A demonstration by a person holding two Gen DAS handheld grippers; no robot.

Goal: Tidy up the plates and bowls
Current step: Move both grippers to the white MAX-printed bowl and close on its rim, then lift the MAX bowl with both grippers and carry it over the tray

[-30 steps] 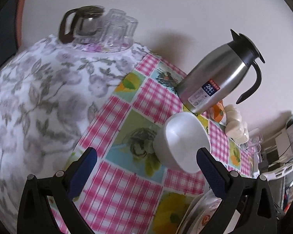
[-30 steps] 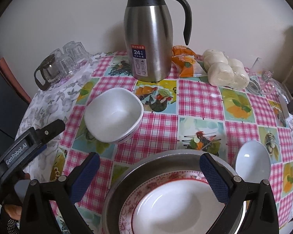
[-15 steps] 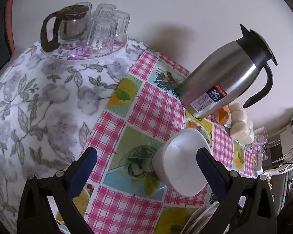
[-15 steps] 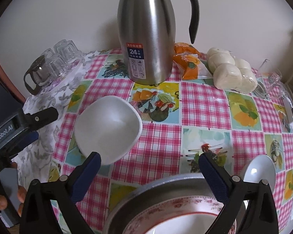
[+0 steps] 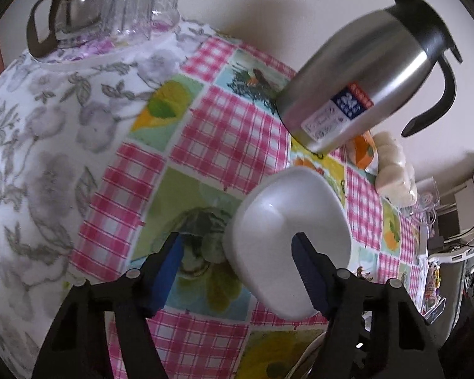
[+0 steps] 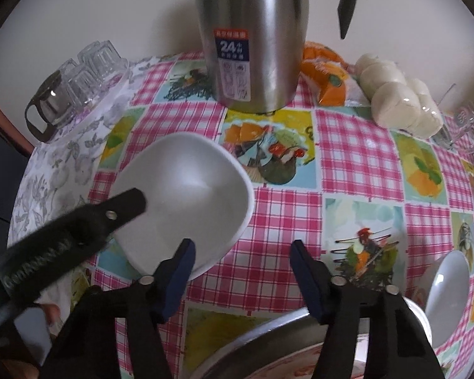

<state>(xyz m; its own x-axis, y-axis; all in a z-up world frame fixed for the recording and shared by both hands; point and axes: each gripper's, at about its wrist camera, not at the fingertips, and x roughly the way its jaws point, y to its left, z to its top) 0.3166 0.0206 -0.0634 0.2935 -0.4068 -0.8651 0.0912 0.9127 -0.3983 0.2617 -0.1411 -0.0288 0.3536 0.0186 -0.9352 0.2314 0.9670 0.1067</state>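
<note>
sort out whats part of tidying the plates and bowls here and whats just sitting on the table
Part of the job:
white bowl
plate in the metal basin
small white dish

Just lying about:
steel jug
glass pot and glasses
buns
orange packet

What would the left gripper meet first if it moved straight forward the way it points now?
Probably the white bowl: the left gripper is open, with one finger already over the rim and the other outside. Depth is unclear.

Cut off, hidden
Kettle (image 6: 252,38) top off frame; metal basin (image 6: 268,350) cropped below; bowl (image 5: 287,246) rim behind finger.
</note>
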